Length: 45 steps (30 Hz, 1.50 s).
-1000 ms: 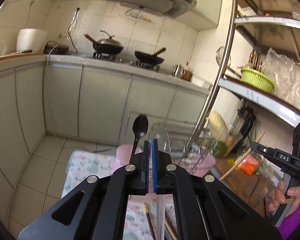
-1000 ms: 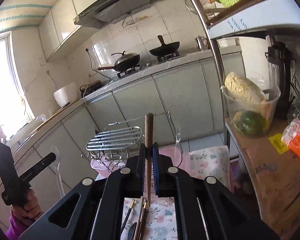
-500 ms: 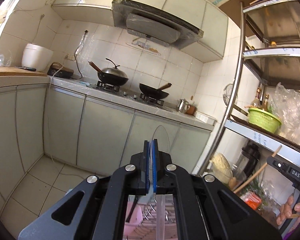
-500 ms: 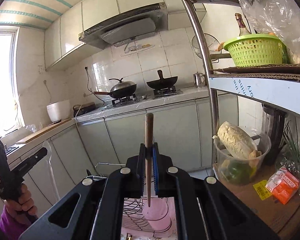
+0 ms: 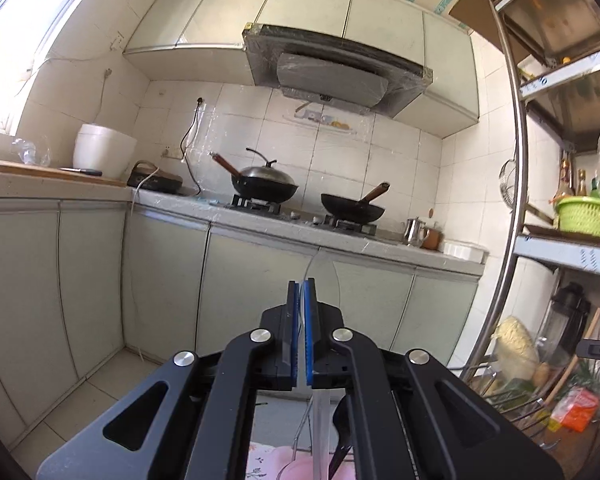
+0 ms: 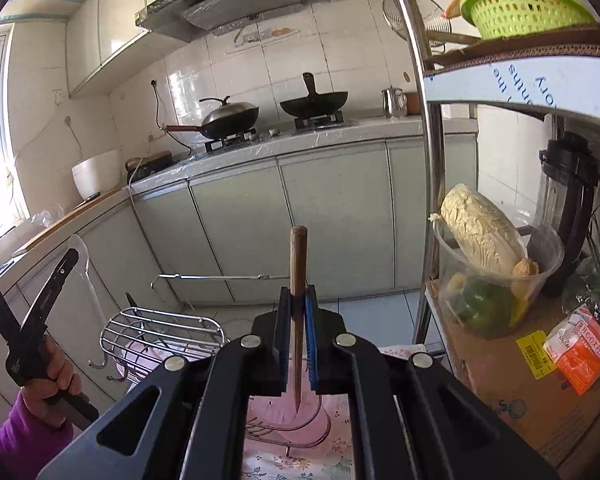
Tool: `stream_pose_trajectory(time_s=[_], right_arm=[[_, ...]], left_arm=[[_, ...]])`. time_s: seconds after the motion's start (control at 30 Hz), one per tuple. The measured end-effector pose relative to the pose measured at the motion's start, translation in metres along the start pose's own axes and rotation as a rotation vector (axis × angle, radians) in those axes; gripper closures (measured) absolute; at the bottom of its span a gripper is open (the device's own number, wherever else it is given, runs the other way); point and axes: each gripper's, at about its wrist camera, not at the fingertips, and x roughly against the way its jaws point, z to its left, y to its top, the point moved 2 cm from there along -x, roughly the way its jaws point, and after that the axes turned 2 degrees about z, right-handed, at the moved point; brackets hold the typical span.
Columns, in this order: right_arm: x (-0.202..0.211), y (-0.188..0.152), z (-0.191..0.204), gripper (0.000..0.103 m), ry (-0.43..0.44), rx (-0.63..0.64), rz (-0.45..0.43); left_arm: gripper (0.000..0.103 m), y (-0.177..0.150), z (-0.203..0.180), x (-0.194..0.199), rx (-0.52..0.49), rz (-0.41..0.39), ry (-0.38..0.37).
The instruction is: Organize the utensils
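My left gripper point(image 5: 301, 292) is shut on a clear plastic spoon point(image 5: 322, 420), whose bowl rises past the fingertips and whose handle hangs down towards the pink cup point(image 5: 296, 466). The spoon also shows at the left of the right wrist view point(image 6: 85, 276), held up by the left gripper point(image 6: 70, 256). My right gripper point(image 6: 299, 300) is shut on a wooden chopstick point(image 6: 298, 272) held upright, its thin tip pointing down over the pink cup point(image 6: 284, 412) inside the wire utensil rack point(image 6: 160, 332). A dark utensil tip point(image 6: 130, 300) stands in the rack.
A floral cloth point(image 6: 300, 464) covers the table under the rack. A metal shelf unit point(image 6: 428, 160) stands to the right with a bowl of cabbage point(image 6: 488, 276), a blender point(image 6: 568, 216) and a green basket point(image 6: 520, 8). Kitchen cabinets and a stove with two woks point(image 5: 300, 196) lie ahead.
Both grippers have lifted and tilted upward with their utensils held; the table and loose chopsticks have dropped out of view, and the rack and pink cup now sit low in frame.
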Motion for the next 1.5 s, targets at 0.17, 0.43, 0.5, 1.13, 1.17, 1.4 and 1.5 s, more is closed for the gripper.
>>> stream_pose_trajectory(time_s=[0.17, 0.43, 0.5, 1.13, 1.17, 1.4, 1.5], right_arm=[[-0.017, -0.012, -0.005, 0.097, 0.005, -0.016, 0.049], [-0.030, -0.023, -0.007, 0.097, 0.013, -0.026, 0.094], [-0.032, -0.025, -0.008, 0.097, 0.014, -0.027, 0.099], [-0.035, -0.034, -0.013, 0.074, 0.038, -0.067, 0.149], [-0.034, -0.034, -0.013, 0.072, 0.040, -0.065, 0.147], [-0.022, -0.035, -0.010, 0.067, 0.049, -0.062, 0.130], [-0.013, -0.037, -0.011, 0.066, 0.050, -0.068, 0.115]], left_arm=[[0.101, -0.021, 0.006, -0.007, 0.014, 0.050, -0.005], [0.101, -0.046, -0.002, -0.002, -0.046, 0.107, -0.045], [0.101, -0.052, -0.003, 0.000, -0.053, 0.126, -0.054], [0.074, -0.077, 0.014, -0.009, 0.007, 0.345, -0.105], [0.073, -0.076, 0.015, -0.007, 0.008, 0.343, -0.106], [0.064, -0.067, 0.012, 0.007, -0.010, 0.341, -0.115], [0.064, -0.063, 0.011, 0.016, -0.018, 0.336, -0.116]])
